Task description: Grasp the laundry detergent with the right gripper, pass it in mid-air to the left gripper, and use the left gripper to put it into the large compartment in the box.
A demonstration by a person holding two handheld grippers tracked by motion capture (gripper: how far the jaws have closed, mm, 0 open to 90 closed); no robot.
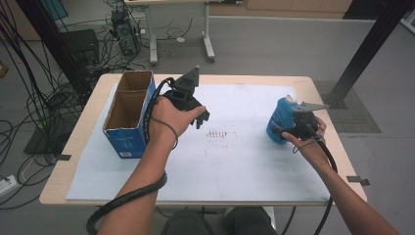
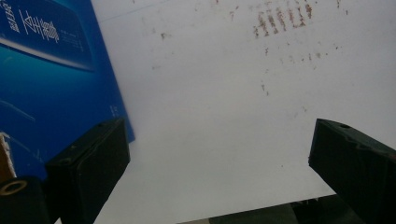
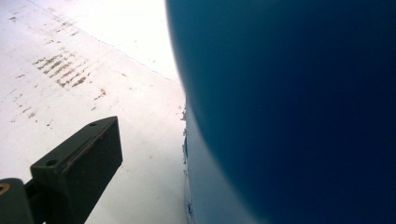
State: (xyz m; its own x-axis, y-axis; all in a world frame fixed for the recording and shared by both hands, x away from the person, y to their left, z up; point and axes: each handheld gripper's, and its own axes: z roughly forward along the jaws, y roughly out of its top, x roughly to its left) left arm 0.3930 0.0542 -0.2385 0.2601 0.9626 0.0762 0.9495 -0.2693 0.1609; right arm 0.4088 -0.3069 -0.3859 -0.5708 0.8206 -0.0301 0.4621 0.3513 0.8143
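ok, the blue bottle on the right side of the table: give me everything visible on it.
The blue bottle looks like smooth, rounded plastic, with a lighter cap or spout at its top. It stands roughly upright on the white sheet near the table's right edge. The right gripper is against its right side, held by the person's right hand. In the right gripper view its curved blue wall sits beside one black jaw, apart from it; whether it is gripped cannot be told.
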